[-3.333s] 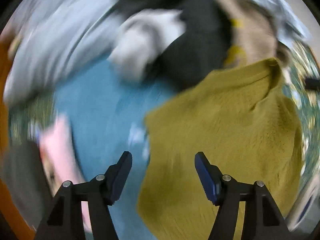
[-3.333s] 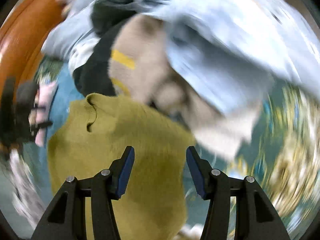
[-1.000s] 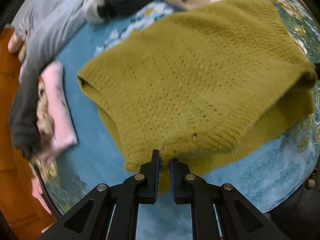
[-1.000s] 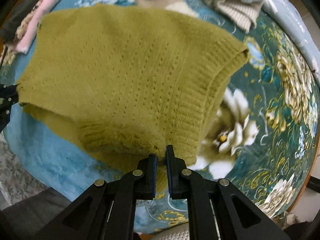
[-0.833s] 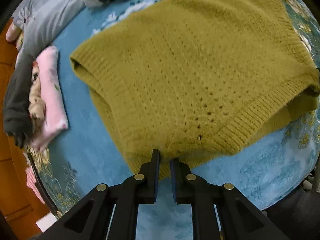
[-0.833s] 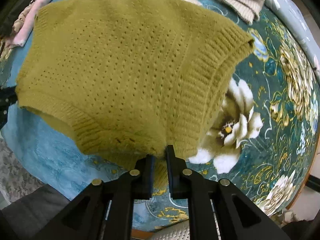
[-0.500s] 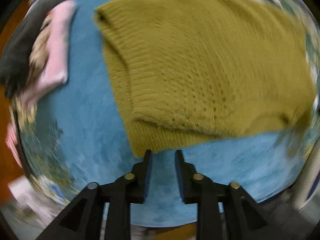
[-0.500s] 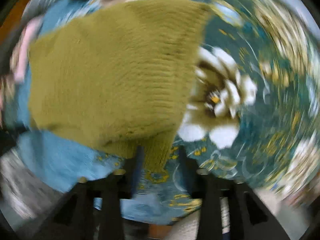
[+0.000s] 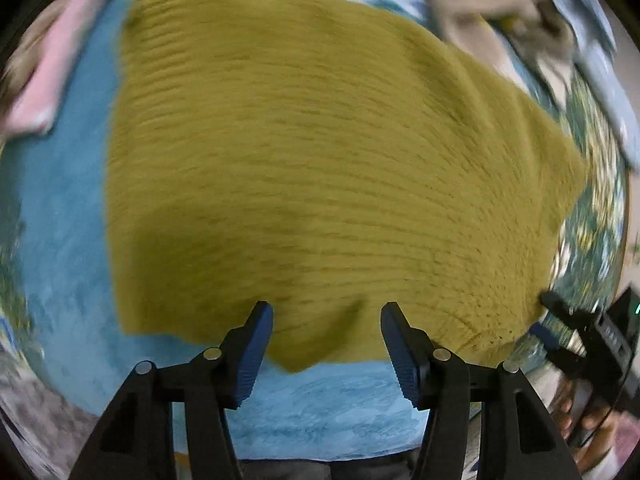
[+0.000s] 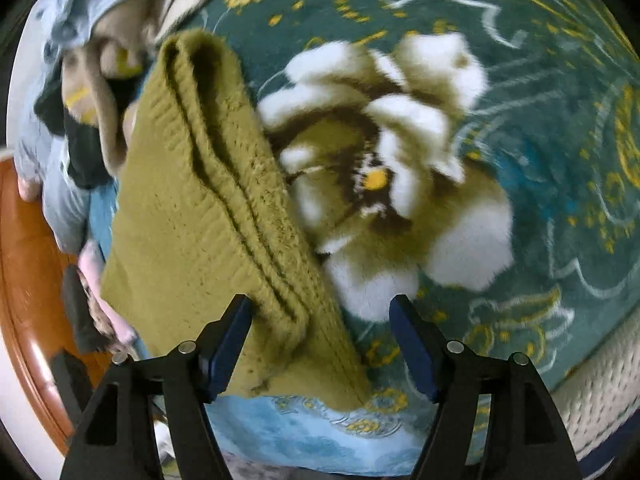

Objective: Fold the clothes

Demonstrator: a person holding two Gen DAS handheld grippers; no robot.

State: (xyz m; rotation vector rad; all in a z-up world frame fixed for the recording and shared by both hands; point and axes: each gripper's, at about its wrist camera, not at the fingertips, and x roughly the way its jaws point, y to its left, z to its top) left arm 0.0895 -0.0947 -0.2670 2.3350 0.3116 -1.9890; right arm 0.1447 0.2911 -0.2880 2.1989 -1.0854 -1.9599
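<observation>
An olive-yellow knitted sweater [image 9: 312, 168] lies folded flat on the blue floral blanket [image 9: 64, 248]. My left gripper [image 9: 326, 344] hangs open just above the sweater's near hem, holding nothing. In the right wrist view the same sweater [image 10: 200, 208] shows its layered ribbed edge running toward me. My right gripper [image 10: 320, 344] is open, its left finger over the sweater's near corner, and nothing is held between the pads. The right gripper's black body [image 9: 592, 340] shows at the left wrist view's right edge.
A pink folded garment [image 9: 48, 76] lies at the far left. A heap of beige, dark and light-blue clothes [image 10: 88, 60] sits behind the sweater. A big white flower pattern [image 10: 392, 168] marks the blanket on the right. An orange wooden edge [image 10: 28, 264] borders the left.
Both grippers, shut on the sweater's hem a second ago, have opened and let it drop flat on the blanket. Both views have swung closer over the sweater.
</observation>
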